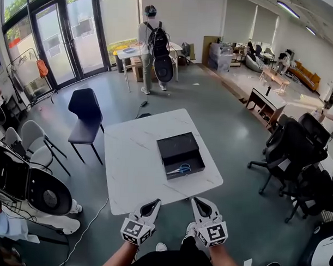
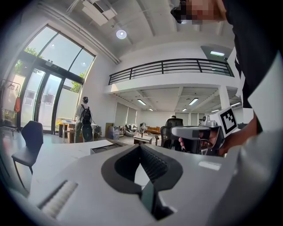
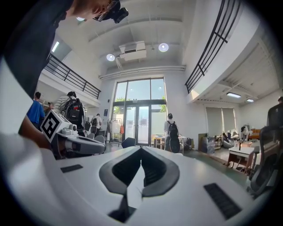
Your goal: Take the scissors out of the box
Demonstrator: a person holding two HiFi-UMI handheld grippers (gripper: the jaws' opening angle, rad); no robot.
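item: white table (image 1: 133,156), square top, in the middle of a large grey-floored room. on it, toward the right side: one black box (image 1: 177,145), flat, its far part covered and its near part an open tray. in the tray: one pair of scissors (image 1: 180,169), blue handles, lying flat, blades pointing left across the tray, touched by neither gripper. left gripper (image 1: 152,205): white body, marker cube at its rear, held just off the table's near edge and pointing toward the box, well short of it; in the left gripper view its jaws stand fully together, tips meeting, the dark ribbed pads (image 2: 152,161) with nothing between them. right gripper (image 1: 199,205): same make, beside the left one and near it, also off the near edge; in the right gripper view its jaws are likewise closed tip to tip, pads (image 3: 152,170) bare, nothing held. each gripper shows at the edge of the other's view, gripped by a hand. surroundings: black chair (image 1: 85,116) left of the table, apart from it; black office chairs (image 1: 291,150) to the right; glass doors (image 1: 66,33) at the far left wall; a person with a backpack (image 1: 150,42) standing at a far table, back to the camera.
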